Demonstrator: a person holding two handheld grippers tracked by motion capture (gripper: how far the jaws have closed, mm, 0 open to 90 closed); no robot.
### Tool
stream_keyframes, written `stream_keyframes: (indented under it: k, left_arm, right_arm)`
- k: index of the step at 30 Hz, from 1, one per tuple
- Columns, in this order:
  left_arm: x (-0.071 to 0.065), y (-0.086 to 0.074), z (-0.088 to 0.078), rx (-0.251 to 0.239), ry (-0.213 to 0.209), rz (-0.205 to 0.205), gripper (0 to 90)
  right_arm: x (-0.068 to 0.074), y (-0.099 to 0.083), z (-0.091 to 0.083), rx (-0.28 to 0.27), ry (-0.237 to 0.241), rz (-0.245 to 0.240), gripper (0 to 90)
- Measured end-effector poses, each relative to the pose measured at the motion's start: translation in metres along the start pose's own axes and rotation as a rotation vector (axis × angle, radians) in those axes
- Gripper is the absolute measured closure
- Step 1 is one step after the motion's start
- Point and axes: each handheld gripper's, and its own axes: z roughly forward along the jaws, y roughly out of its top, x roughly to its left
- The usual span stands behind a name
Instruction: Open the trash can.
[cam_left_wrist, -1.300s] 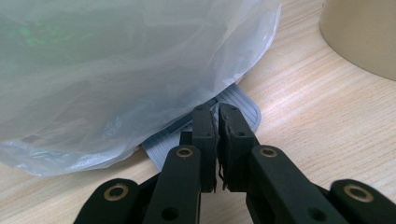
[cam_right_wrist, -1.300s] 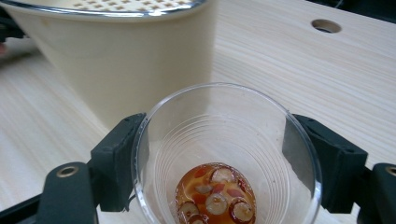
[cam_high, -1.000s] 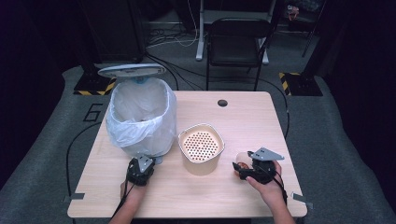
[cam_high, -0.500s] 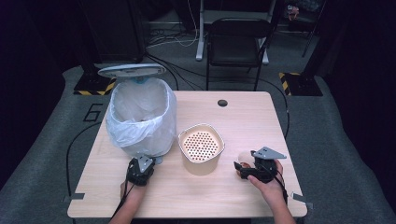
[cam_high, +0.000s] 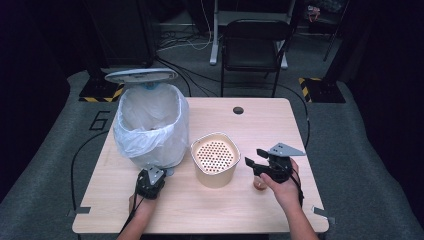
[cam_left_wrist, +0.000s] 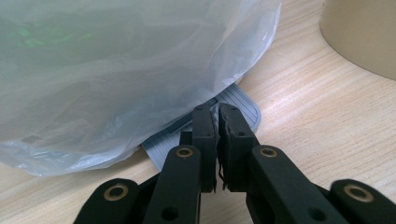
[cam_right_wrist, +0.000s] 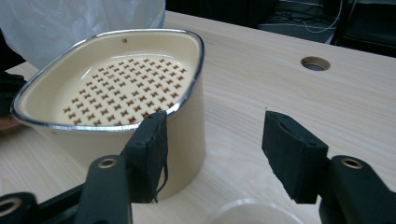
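Left gripper (cam_high: 150, 181), lower left of the high view, jaws closed with nothing between, tips on the grey ribbed pedal (cam_left_wrist: 240, 105) under the bagged bin (cam_high: 150, 125). Cream perforated container (cam_high: 215, 159) sits upright at centre, opening up, just right of the bin. Right gripper (cam_high: 255, 162), lower right, jaws apart and just been closing, empty; container's wall beside its left finger (cam_right_wrist: 148, 154).

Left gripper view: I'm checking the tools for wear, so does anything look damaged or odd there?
Yes. The left hand-held gripper is shut above the bin's pedal, and its black pads look frayed, with loose threads along their inner edges.
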Motion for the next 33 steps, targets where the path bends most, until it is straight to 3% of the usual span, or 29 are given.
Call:
stream_keyframes:
  k: [8,10,12,19,29,33]
  left_arm:
    - [0.0,0.0,0.0,-0.001,0.001,0.001,85.5]
    - [0.0,0.0,0.0,-0.001,0.001,0.002,85.5]
    - [0.0,0.0,0.0,-0.001,-0.001,0.002,85.5]
    - [0.0,0.0,0.0,-0.001,0.001,0.001,85.5]
    - [0.0,0.0,0.0,0.0,0.0,0.002,85.5]
    - [0.0,0.0,0.0,-0.001,0.0,0.001,85.5]
  right_arm:
    - [0.016,0.018,0.023,-0.009,0.019,-0.025,45.8]
    - [0.017,0.02,0.026,0.007,0.009,-0.036,53.8]
    - [0.018,0.02,0.031,0.024,0.006,-0.032,56.3]
    - [0.016,0.018,0.045,0.074,0.026,0.046,68.6]
    - [0.011,0.023,0.042,0.078,0.044,0.039,75.9]
    - [0.012,0.027,0.044,0.107,0.025,0.023,75.7]
